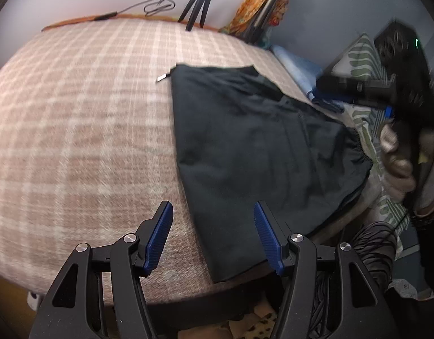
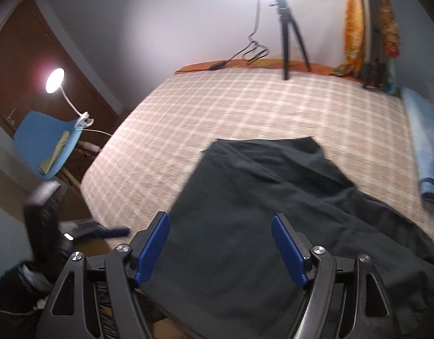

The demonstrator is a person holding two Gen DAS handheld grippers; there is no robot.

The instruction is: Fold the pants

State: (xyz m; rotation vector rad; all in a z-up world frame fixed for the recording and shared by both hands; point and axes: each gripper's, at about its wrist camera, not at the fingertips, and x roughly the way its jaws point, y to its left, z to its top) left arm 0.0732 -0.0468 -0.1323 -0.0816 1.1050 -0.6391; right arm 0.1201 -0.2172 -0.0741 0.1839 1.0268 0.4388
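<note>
Hovering left gripper (image 1: 212, 237) and right gripper (image 2: 220, 247), tilted down (jaws apart), over pants (image 1: 245, 141)

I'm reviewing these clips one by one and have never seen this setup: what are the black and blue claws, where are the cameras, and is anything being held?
A person holds a handheld two-finger gripper in each hand, each with a fisheye camera looking along its fingers. One picture shows the left gripper, the other the right gripper. Both stand open, holding nothing. Dark pants lie spread on a checked bed cover. A tripod stands at the far edge.
</note>
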